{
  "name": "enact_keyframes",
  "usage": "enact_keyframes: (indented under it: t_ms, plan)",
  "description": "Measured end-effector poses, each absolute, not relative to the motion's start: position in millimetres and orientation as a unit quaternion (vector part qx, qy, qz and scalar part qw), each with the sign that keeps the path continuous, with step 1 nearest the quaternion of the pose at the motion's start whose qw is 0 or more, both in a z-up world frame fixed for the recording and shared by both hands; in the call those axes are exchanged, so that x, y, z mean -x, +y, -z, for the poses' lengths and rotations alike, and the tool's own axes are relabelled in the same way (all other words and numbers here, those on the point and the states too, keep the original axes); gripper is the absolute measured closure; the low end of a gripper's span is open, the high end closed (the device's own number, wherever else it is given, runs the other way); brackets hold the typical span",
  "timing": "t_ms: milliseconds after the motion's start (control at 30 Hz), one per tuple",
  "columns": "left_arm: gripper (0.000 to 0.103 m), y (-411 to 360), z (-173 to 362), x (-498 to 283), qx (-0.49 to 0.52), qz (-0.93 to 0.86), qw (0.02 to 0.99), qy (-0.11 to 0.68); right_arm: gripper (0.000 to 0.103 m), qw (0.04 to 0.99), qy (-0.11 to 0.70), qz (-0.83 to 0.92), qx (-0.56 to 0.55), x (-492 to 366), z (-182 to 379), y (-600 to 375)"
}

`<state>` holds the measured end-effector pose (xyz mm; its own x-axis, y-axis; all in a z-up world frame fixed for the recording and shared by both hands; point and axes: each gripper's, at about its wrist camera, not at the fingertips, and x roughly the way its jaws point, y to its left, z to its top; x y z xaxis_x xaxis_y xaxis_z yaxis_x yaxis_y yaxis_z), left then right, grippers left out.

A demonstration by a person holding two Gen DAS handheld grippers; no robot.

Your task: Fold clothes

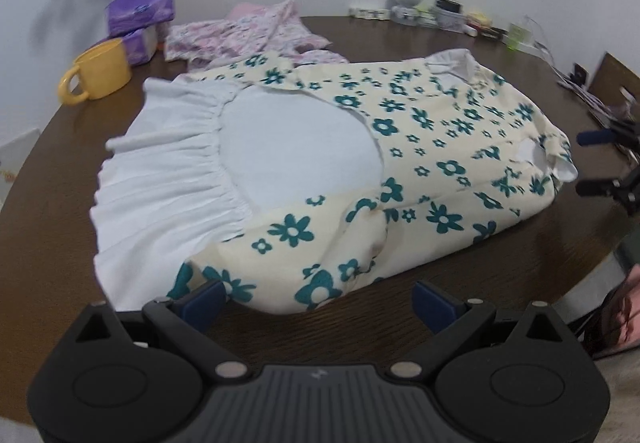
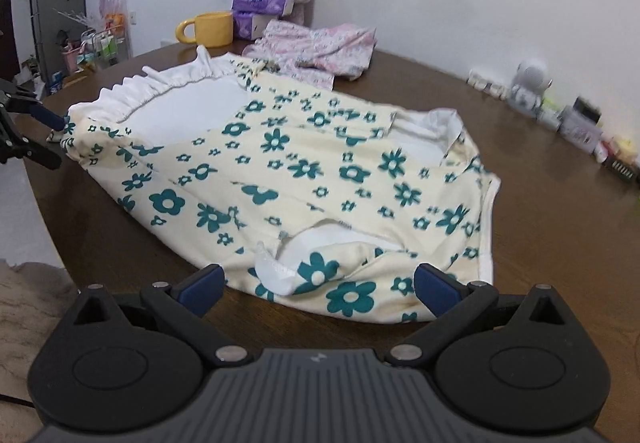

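My left claw (image 1: pixel 318 299) is spread wide and pinches nothing; it sits low at the near edge of the table (image 1: pixel 460 43), its 2 blue tips just at the hem end of the floral dress (image 1: pixel 420 147). One tip seems to touch the cloth, though I cannot tell for sure. In the right wrist view this same claw shows at the far left, beside the white ruffle.

The dress lies across the middle of the table, cream with teal flowers, its white ruffle and lining turned up at my left end. A flap of printed cloth is laid over part of the lining, so I judge it partly gathered in rather than neatly folded; the outline is loose and rumpled. That would fit a dress midway through folding, or one only spread and roughly tucked. Squaring it into a compact stack is, in my judgement, what is left.

Behind it, toward the far edge, a pink garment (image 2: pixel 320 43) lies crumpled and is clearly not folded. A yellow mug (image 2: pixel 208 28) stands near it.

My right claw (image 2: pixel 318 289) is likewise spread and grips nothing, its tips straddling the sleeve end of the dress at the near edge.
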<state>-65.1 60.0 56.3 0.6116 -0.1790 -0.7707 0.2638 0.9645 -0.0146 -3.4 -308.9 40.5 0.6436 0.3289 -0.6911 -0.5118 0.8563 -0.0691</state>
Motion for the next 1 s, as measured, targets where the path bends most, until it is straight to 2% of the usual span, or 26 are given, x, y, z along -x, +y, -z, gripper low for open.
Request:
enact_keyframes:
  t_ms: [467, 600, 700, 867, 1000]
  plan:
    - [0.003, 50, -64, 62, -0.12, 0.186, 0.884, 0.411, 0.0, 0.877, 0.337, -0.245, 0.239, -1, -42, -306]
    - [0.011, 46, -66, 62, -0.147, 0.2, 0.879, 0.407, 0.0, 0.87, 0.357, -0.25, 0.23, -8, -41, -311]
    - [0.011, 46, -66, 60, -0.154, 0.197, 0.876, 0.412, 0.0, 0.862, 0.362, -0.256, 0.245, -8, -39, -309]
    - [0.01, 46, -66, 53, -0.16, 0.192, 0.873, 0.418, 0.0, 0.848, 0.369, -0.268, 0.271, -11, -40, -307]
    - [0.002, 40, -64, 51, -0.174, 0.19, 0.87, 0.42, 0.0, 0.837, 0.37, -0.276, 0.293, -15, -43, -308]
